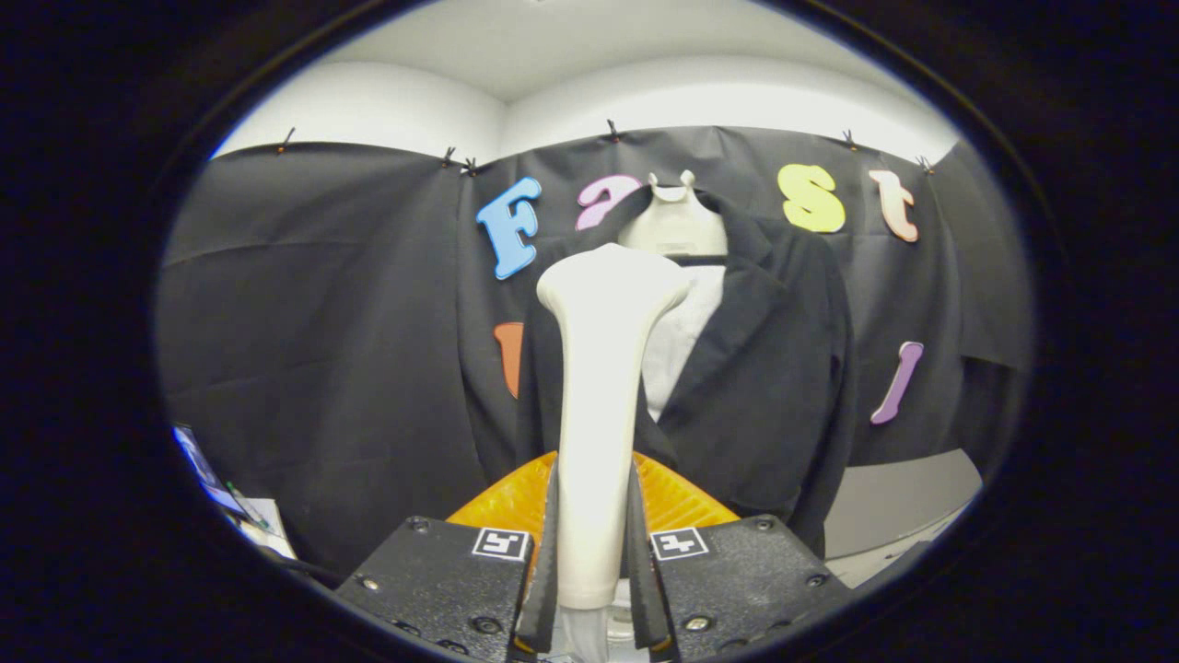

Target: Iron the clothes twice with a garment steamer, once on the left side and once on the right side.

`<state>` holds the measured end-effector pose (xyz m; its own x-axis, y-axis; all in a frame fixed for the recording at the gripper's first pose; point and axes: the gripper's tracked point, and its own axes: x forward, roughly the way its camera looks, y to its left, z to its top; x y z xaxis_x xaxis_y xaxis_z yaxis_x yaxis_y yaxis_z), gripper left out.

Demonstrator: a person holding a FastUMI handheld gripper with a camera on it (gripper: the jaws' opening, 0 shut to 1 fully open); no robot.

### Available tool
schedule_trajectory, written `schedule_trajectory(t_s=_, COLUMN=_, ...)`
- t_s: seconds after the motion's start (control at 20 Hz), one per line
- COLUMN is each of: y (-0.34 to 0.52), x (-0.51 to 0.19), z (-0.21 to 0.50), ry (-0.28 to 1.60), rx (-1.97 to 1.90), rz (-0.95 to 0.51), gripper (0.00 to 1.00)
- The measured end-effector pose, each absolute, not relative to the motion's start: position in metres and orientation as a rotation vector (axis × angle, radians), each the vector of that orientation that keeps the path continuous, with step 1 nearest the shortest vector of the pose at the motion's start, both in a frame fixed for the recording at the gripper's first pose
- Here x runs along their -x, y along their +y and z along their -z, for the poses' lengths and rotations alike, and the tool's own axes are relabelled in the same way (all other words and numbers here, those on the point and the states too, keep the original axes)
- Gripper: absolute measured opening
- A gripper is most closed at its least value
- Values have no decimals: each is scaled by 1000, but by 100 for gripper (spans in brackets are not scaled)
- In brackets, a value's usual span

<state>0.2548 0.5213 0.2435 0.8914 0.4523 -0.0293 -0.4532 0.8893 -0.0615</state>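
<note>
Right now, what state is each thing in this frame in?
gripper: jaws shut on the steamer handle.
garment steamer: held upright between the jaws, head raised in front of the jacket; contact with the cloth cannot be told.
black jacket: hanging on the mannequin, front open.
white shirt: worn under the jacket.
mannequin: upright against the booth wall.

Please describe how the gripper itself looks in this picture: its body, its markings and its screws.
The gripper has two black block-shaped housings, each bearing a square black-and-white marker and several round screws. Its two slim fingers have ribbed inner faces.
</note>
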Motion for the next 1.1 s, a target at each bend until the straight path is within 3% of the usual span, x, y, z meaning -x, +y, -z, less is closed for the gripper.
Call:
schedule_trajectory(t_s=0.45, y=590, x=-306, z=-272, ry=-7, rx=114, rz=-491, gripper=35)
schedule_trajectory(t_s=1.1, y=580, x=-339, z=-227, ry=82, rx=154, rz=-459, gripper=35)
